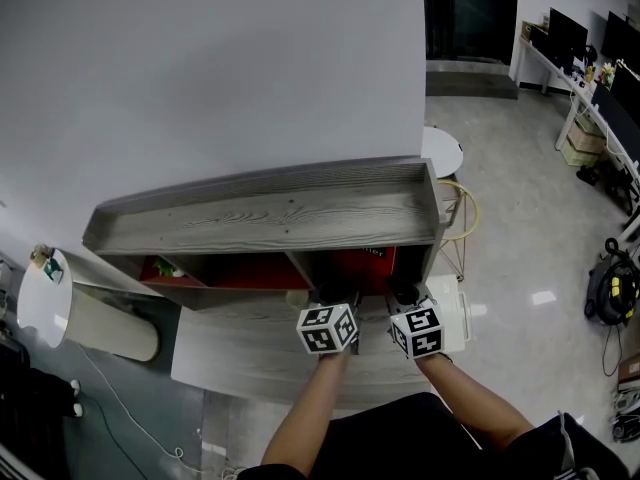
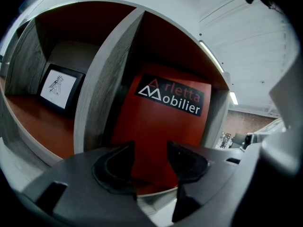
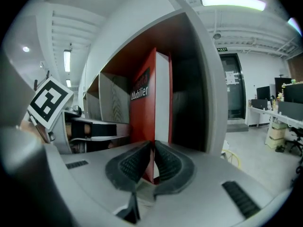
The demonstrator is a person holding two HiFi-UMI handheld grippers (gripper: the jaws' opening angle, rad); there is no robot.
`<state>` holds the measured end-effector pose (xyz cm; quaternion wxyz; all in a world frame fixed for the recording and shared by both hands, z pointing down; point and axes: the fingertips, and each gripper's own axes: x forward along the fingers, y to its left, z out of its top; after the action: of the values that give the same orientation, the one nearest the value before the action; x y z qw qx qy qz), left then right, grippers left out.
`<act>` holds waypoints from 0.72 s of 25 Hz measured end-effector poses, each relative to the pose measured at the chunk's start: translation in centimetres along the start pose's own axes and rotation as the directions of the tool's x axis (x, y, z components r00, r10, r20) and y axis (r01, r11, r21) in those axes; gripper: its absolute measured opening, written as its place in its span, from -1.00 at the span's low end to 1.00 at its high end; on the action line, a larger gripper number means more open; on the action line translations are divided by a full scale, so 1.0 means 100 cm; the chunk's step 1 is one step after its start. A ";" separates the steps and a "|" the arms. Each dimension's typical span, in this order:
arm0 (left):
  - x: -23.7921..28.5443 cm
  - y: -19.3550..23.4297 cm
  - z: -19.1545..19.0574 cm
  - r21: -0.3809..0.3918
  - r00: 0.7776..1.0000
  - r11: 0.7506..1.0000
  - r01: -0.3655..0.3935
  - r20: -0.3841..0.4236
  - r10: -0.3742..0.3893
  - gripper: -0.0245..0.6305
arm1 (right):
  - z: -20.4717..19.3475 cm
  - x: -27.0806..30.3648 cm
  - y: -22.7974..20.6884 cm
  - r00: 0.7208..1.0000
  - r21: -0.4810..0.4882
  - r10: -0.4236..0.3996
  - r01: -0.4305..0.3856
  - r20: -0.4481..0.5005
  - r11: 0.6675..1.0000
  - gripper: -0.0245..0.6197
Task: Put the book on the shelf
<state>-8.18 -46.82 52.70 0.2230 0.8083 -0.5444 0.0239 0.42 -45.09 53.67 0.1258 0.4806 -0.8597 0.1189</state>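
Though together, right jaws on book [image 3: 142, 117]

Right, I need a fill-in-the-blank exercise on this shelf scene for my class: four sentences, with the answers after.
The book stands in the ___ compartment of the shelf. Its cover is ___. The framed picture sits in the ___ compartment. The right hand-held gripper is shut on the ___.
Missing words: right; red; left; book.

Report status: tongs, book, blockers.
Left tongs open, empty. Right tongs shut on book, near edge. Book standing in right compartment of shelf, right of divider. No blockers seen.
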 end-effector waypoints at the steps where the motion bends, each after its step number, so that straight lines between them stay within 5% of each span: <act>1: 0.000 0.002 0.001 -0.002 1.000 1.000 -0.004 0.002 0.004 -0.28 | 0.001 0.002 -0.004 1.000 -0.003 -0.017 0.017 -0.003 1.000 -0.84; 18: -0.020 0.018 -0.009 -0.002 0.999 0.999 -0.049 0.006 0.049 -0.28 | 0.014 0.040 -0.022 0.994 -0.039 -0.105 0.105 0.018 0.994 -0.84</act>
<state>-10.42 -45.32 53.57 0.2213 0.7946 -0.5648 0.0263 0.11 -49.88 53.87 0.1346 0.5234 -0.8364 0.0912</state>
